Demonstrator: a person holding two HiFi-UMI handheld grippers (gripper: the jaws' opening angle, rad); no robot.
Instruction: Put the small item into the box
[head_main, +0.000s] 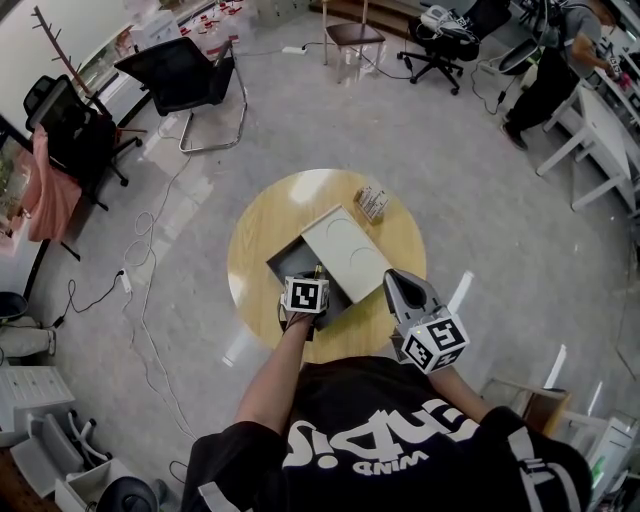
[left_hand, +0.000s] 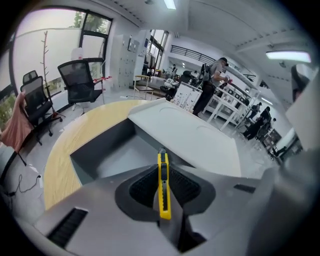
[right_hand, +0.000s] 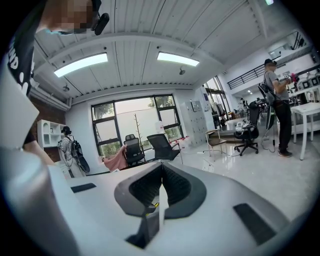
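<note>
Pinching a yellow utility knife (left_hand: 164, 192) edge-on in the jaws of the left gripper (left_hand: 161, 167), with dark ribbed pads tight on both flat sides. Poking past the jaw tips with its grey nose, and running back between the pads toward the camera with its yellow tail.

Hanging above the open grey box (left_hand: 102, 150), at the box's near edge, nose aimed over the cavity toward the lid. Cannot tell whether touching the box's floor or wall.

Lying slantwise across the far right part of the box: pale lid (left_hand: 192, 137) with a round recess, covering part of the opening. Bearing the box near its middle: round wooden table (head_main: 255, 225). Lying on the wood beyond the box's far corner, apart from it: small printed packet (head_main: 372, 202).

Pressed together with nothing between them on the right gripper (right_hand: 161, 167). Hanging just off the box's near right side, tilted up and away from the box, toward windows and chairs across the room.

Standing well beyond the box on the grey floor: black office chair (head_main: 185, 75), and a person (head_main: 545, 70) beside white desks.
</note>
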